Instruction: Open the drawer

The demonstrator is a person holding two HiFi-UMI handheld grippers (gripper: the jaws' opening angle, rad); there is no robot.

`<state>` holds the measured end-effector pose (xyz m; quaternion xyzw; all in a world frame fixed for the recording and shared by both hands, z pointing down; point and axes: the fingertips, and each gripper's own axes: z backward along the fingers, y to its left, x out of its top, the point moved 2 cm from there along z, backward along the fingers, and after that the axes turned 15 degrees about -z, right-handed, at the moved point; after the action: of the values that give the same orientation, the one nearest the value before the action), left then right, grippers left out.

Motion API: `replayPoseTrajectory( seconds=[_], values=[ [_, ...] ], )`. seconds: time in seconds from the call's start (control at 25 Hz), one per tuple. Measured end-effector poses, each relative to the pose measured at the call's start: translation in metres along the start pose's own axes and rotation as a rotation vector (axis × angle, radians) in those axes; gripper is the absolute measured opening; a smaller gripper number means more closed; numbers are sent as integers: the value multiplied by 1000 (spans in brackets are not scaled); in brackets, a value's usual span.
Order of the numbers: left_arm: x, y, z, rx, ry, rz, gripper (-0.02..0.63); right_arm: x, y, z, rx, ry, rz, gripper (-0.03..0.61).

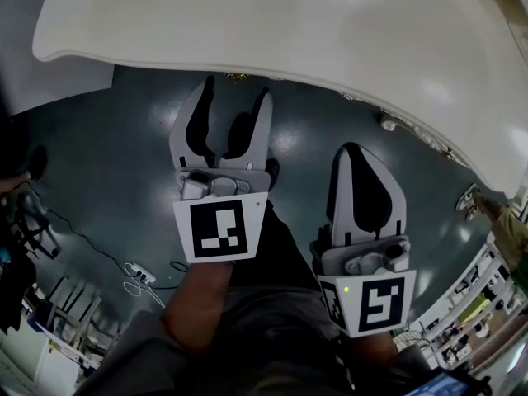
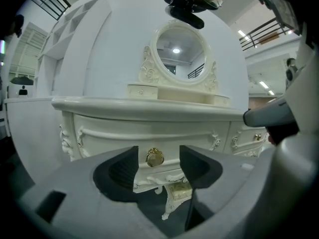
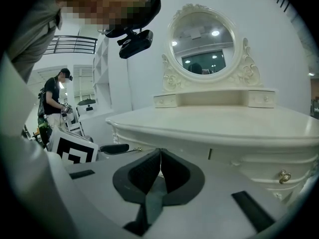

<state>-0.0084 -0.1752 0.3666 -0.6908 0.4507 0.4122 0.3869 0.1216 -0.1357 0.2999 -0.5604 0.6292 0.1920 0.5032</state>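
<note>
I'm standing by as the person faces the front edge of a white dressing table [image 1: 289, 23], a gripper in each hand. Both grippers point at the table's front and tip a little downward.

The left gripper [image 1: 236, 89] is released. Its two dark pads stand well apart, with their tips right up at the table's front edge. The drawer [image 2: 109, 141] is the middle one, just under the table top at the centre of the carved front. Its face sits in line with the rest of the front, so it looks closed. Its gold knob [image 2: 155, 157] shows in the gap between the left pads with space on either side, and neither pad is on it. I cannot tell whether the tips have reached level with the knob or stop just short of it.

The right gripper [image 3: 160, 156] is clenched — its pads meet along their length with nothing between them. It is held beside the left one, a little further back from the table's edge, over the dark floor [image 1: 124, 180].

An oval mirror [image 3: 203, 39] in a carved frame stands at the back edge of the table top. A smaller gold knob [image 3: 284, 176] sits on a side drawer toward the table's right end. A cable [image 1: 99, 250] lies on the floor off to the left, and another person [image 3: 52, 101] stands in the background beyond the table's left end.
</note>
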Motion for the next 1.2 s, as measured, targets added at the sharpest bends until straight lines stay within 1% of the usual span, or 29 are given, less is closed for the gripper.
replayPoseTrajectory(
  seconds=[0.28,0.64,0.8,1.04,1.12,1.2],
  values=[
    [-6,3,-15,12,-2,-12,267,-7,-7,-1,-10,18,-8,14],
    [-18,1,-27,17,28,-20,263,-9,-10,-4,-23,28,-12,14],
    [-23,2,-27,38,31,-8,238,-12,-12,-2,-33,32,-11,14],
    [-23,4,-30,69,23,-12,205,-13,-20,1,-52,37,-13,14],
    [-23,6,-30,77,24,-28,193,-13,-19,1,-54,38,-13,14],
    [-24,8,-30,87,34,-61,192,-13,-16,1,-54,38,-10,14]
  ],
)
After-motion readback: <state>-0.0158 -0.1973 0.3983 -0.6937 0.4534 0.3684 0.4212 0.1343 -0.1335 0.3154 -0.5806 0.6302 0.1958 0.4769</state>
